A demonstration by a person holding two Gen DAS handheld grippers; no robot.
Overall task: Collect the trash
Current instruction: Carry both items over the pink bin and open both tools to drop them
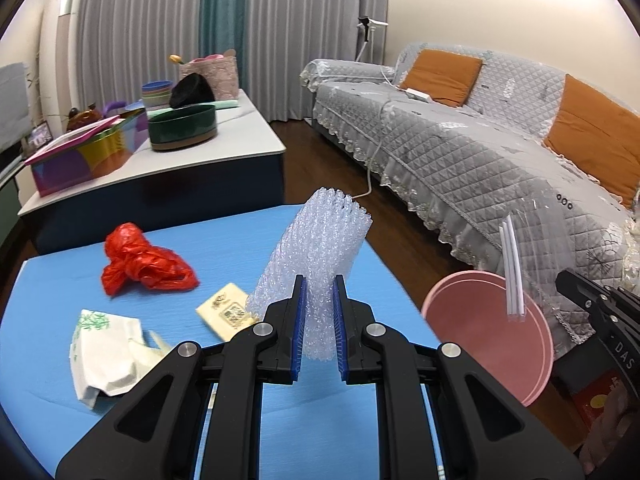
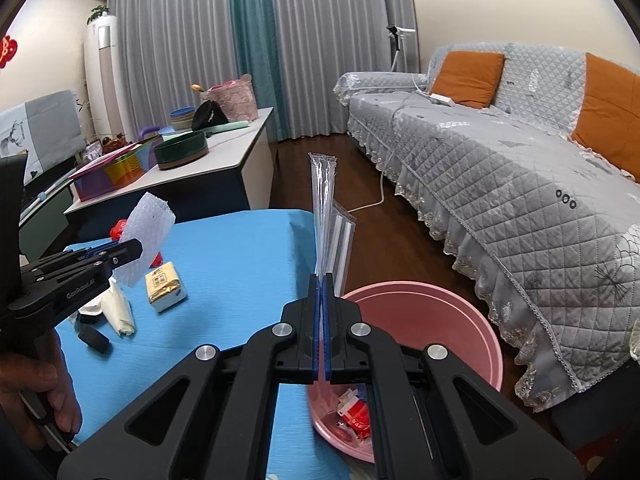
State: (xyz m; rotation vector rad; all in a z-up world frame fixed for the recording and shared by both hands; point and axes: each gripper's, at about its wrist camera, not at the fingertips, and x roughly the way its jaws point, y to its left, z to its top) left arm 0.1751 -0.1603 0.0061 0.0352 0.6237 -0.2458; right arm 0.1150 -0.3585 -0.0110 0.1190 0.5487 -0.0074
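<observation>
The left tool [image 1: 319, 312] is clamped on a roll of bubble wrap [image 1: 320, 240], held above the blue table [image 1: 240, 236]. The right tool [image 2: 321, 312] is pinched tight on a clear plastic sleeve [image 2: 323, 216], over the rim of the pink bin [image 2: 432, 320] beside the table. On the table lie a red bag [image 1: 144, 260], a crumpled tissue pack [image 1: 104, 352] and a small yellow packet [image 1: 228, 314].

Both fisheye views are evenly bright with soft indoor light and faint shadows; straight lines bow outward, dark vignettes fill the corners, and edges blur slightly.
</observation>
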